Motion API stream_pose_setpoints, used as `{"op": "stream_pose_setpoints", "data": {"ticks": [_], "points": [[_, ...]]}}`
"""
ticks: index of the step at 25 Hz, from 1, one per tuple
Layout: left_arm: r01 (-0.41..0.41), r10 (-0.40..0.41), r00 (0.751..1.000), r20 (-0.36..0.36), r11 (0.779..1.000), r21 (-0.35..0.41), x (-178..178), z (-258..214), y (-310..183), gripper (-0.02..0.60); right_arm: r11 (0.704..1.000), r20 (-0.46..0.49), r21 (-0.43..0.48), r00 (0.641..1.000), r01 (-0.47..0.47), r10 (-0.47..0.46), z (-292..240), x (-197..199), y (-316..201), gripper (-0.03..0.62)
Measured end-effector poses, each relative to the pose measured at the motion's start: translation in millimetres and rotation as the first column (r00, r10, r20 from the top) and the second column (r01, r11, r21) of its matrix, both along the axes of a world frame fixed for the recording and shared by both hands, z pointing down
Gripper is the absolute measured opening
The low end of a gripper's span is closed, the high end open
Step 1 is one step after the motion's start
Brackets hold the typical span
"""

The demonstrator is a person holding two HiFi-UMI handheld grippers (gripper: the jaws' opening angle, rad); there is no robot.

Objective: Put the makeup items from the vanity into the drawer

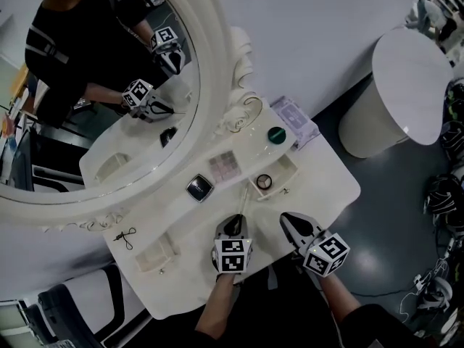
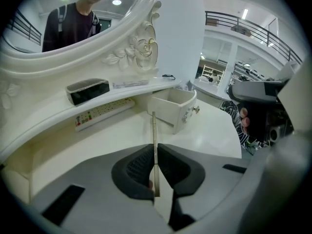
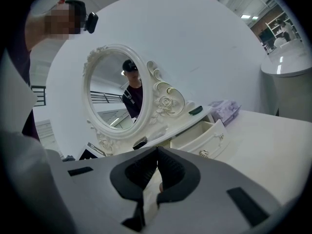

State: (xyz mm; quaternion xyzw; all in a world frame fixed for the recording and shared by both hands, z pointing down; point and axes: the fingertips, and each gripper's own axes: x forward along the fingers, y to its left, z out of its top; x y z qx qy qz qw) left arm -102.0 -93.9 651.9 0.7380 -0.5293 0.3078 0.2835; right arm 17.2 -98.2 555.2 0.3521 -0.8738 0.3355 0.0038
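My left gripper (image 1: 234,224) is shut on a thin pale makeup pencil (image 1: 243,203), which sticks out past the tips toward the open right drawer (image 1: 291,167). In the left gripper view the pencil (image 2: 154,128) stands upright between the closed pads (image 2: 141,167), pointing at the drawer (image 2: 173,104). A small round item (image 1: 264,182) lies inside the drawer. On the vanity shelf sit a black compact (image 1: 199,188), a pink palette (image 1: 224,167) and a green round lid (image 1: 276,134). My right gripper (image 1: 286,217) hovers beside the left one, shut and empty, facing the drawer (image 3: 204,133).
The oval mirror (image 1: 109,85) in its carved white frame rises behind the shelf. A purple pack (image 1: 293,116) lies at the shelf's right end. A second small drawer (image 1: 156,254) stands open at the left, a black clip (image 1: 127,236) near it. A white round stand (image 1: 406,85) is off to the right.
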Motion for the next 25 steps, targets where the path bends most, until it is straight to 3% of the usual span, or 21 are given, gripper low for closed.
{"op": "stream_pose_setpoints", "data": {"ticks": [8,25], "points": [[-0.001,0.002,1.000,-0.009,0.999,0.052,-6.2,-27.8,1.1,0.035,1.000,0.007,0.023,1.000,0.005,-0.005,-11.3,-3.4,1.0,0.023],[-0.112,0.115,0.993,-0.003,0.977,0.183,13.5,-103.1,5.8,0.035,0.994,0.031,0.105,0.999,-0.028,0.025,-50.1,-0.4,6.2,0.023]]}}
